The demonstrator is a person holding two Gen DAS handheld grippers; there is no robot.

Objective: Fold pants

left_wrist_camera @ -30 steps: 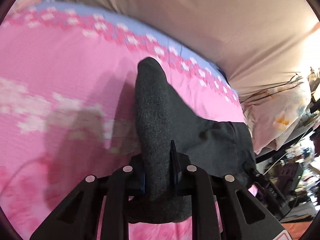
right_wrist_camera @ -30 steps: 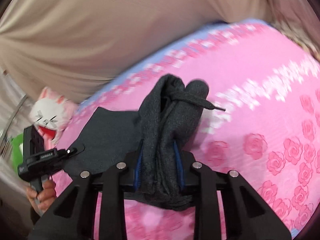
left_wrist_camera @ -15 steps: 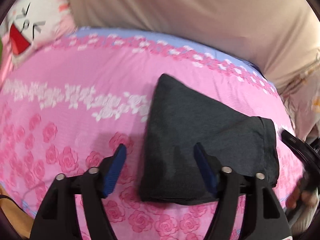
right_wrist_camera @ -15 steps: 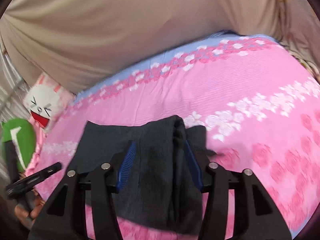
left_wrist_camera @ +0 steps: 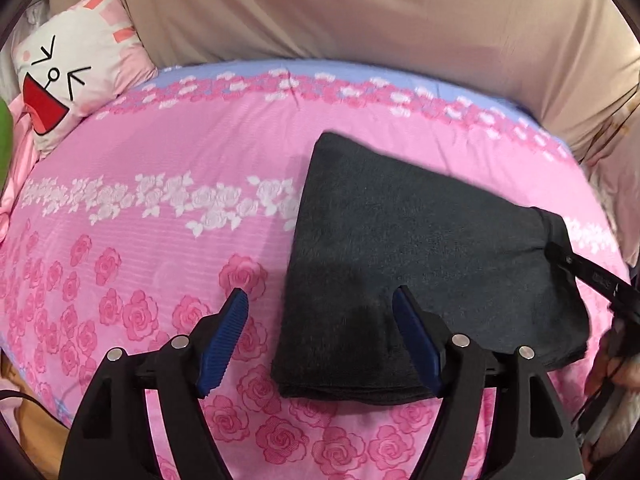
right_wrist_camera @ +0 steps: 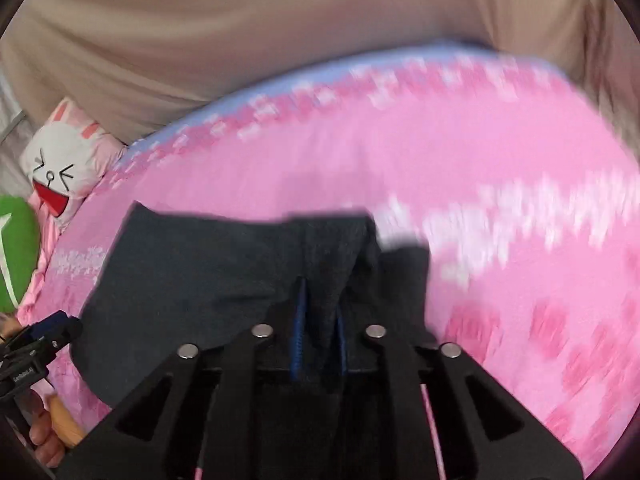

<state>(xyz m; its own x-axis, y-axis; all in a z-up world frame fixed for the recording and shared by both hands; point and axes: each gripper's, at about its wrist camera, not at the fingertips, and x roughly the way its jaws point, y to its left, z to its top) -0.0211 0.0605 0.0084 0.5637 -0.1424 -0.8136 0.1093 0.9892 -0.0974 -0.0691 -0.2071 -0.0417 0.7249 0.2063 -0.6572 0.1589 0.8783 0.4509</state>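
On the pink rose-print bedsheet (left_wrist_camera: 160, 152): folded dark pants (left_wrist_camera: 420, 248). Left gripper (left_wrist_camera: 320, 312) has just spread, released; right gripper (right_wrist_camera: 318, 312) just closing, pinching a pants fold. No legible writing.

Right wrist view: pink rose-print bedsheet (right_wrist_camera: 500, 208) smeared by motion blur, flowers unreadable. Near edge of folded dark grey pants (right_wrist_camera: 208, 280) hidden behind black gripper frame. Green cushion (right_wrist_camera: 14, 256) cut off at left edge. Left wrist view: person's hand (left_wrist_camera: 612, 364) blurred and cut off at right edge; white bunny-face pillow (left_wrist_camera: 68, 64) partly cropped at left.
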